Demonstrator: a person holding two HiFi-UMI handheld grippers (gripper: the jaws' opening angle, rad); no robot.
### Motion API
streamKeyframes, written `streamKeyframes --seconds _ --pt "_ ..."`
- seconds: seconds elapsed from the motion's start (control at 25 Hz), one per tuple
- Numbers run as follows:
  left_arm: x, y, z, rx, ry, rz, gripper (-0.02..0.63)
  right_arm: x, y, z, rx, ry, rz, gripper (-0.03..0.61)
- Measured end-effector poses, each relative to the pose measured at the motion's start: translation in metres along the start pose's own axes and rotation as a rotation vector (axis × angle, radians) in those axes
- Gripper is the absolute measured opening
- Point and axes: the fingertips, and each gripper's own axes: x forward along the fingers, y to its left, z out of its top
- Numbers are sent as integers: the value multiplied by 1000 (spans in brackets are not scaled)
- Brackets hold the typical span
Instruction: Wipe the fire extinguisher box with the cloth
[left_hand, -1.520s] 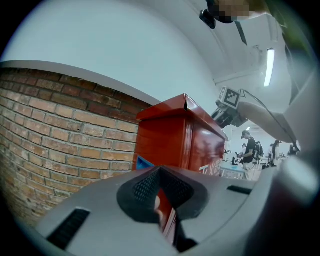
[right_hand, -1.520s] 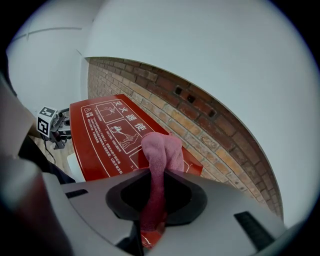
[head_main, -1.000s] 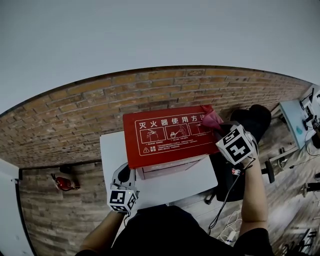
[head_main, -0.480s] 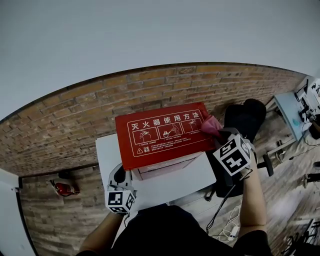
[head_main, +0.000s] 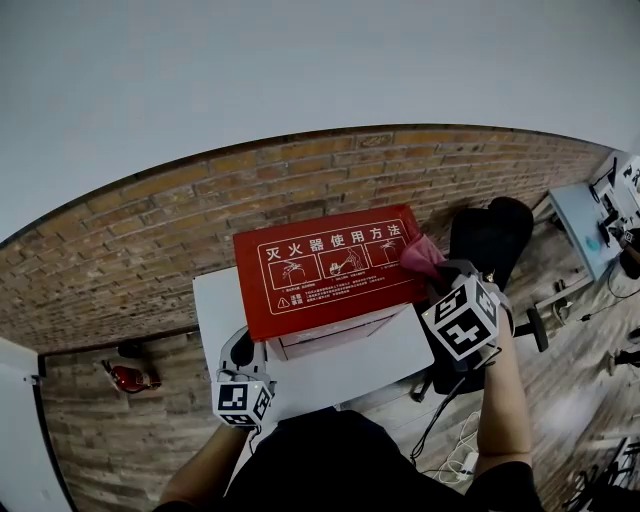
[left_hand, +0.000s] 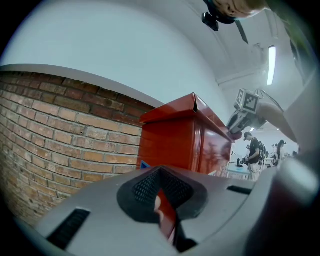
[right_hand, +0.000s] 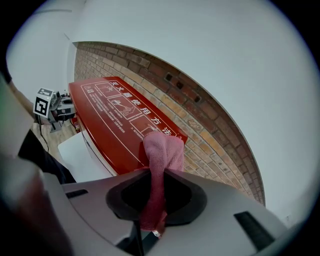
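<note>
The red fire extinguisher box (head_main: 330, 270) lies on a white table (head_main: 350, 372), its lid with white print facing up. A pink cloth (head_main: 422, 255) rests on the lid's right end near the far corner. My right gripper (head_main: 436, 276) is shut on it; the right gripper view shows the cloth (right_hand: 162, 152) pinched in the right gripper (right_hand: 155, 195) and draped onto the lid (right_hand: 112, 117). My left gripper (head_main: 242, 348) is shut and holds nothing, at the box's near left corner. In the left gripper view the left gripper (left_hand: 162, 195) points level at the box's side (left_hand: 175, 142).
A brick wall (head_main: 150, 240) runs behind the box. A small red extinguisher (head_main: 125, 372) lies on the floor at the left. A black chair (head_main: 495, 235) stands right of the box, a desk (head_main: 590, 225) beyond it. Cables (head_main: 455, 460) trail on the floor.
My right gripper has drawn the cloth a little toward me along the lid's right end. The left gripper has stayed where it was.
</note>
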Motion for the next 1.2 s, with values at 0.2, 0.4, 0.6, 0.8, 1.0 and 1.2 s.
streamKeyframes --seconds 0.2,0.4,0.6,0.8,1.0,1.2 --pt "0 0 1 0 -10 -3 18 -5 24 16 -29 -29 26 72" --pt "0 0 2 4 -10 -11 18 -10 46 35 -64 -59 43 72" --pt "0 -1 2 4 -10 -15 18 -11 58 47 -90 -74 65 72" --pt "-1 -2 2 9 -11 -28 18 -13 70 58 -111 -92 86 72" --pt "-2 -3 3 10 -12 -37 18 -14 79 68 -128 -107 103 72" --pt "-3 -4 4 14 -15 -45 17 -16 88 78 -144 -130 118 72"
